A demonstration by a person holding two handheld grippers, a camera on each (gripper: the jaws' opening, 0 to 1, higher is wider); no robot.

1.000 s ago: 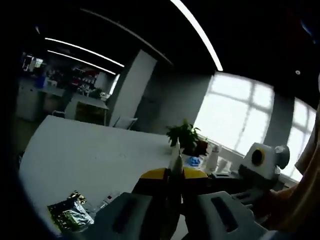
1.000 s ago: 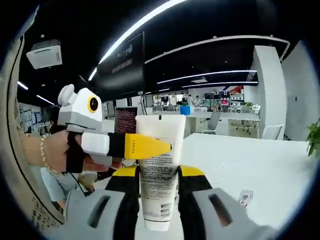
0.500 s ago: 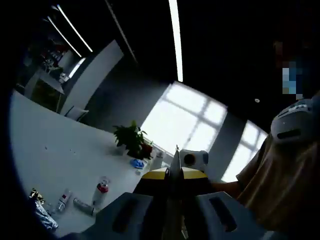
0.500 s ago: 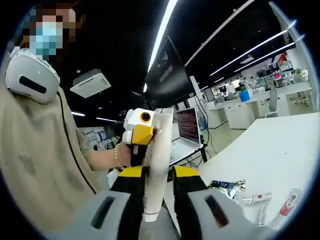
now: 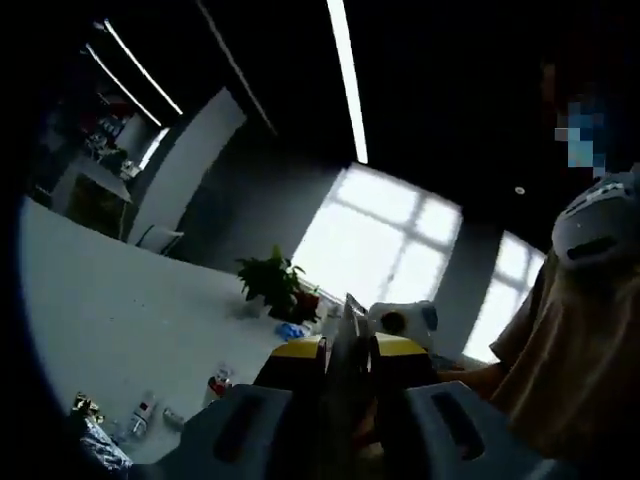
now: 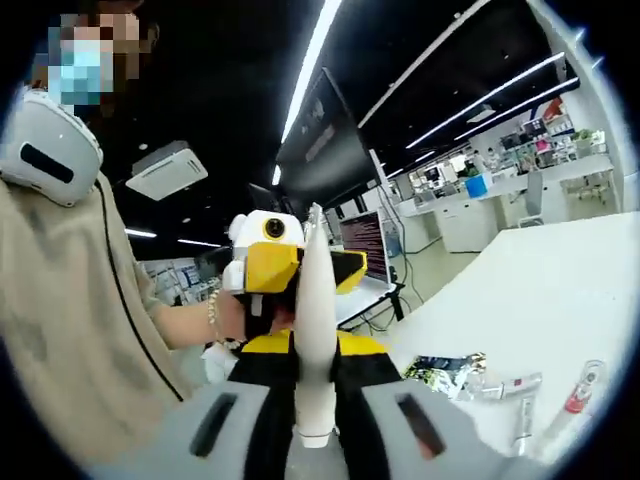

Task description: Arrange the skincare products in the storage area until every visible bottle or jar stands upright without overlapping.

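Note:
A white squeeze tube point(image 6: 316, 290) is held up in the air, edge-on, with its cap point(image 6: 315, 436) toward the camera. My right gripper point(image 6: 315, 348) is shut on its lower body. My left gripper point(image 6: 298, 272) comes in from the left and pinches the tube's upper end. In the left gripper view the tube point(image 5: 346, 318) is a thin edge between the shut jaws of my left gripper point(image 5: 348, 352), with my right gripper point(image 5: 402, 322) just behind it. Several small bottles and tubes point(image 6: 512, 385) point(image 5: 216, 384) lie flat on the white table point(image 6: 540, 300).
A crumpled foil packet point(image 6: 446, 368) point(image 5: 92, 442) lies on the table beside the fallen products. A potted plant point(image 5: 276, 286) stands at the table's far side by the windows. The person holding the grippers point(image 6: 70, 300) stands close, with a laptop point(image 6: 362, 262) behind.
Both views shifted a little with the hands. The tube has turned further edge-on in the right gripper view, and the left gripper sits closer behind it. Both grips are unchanged.

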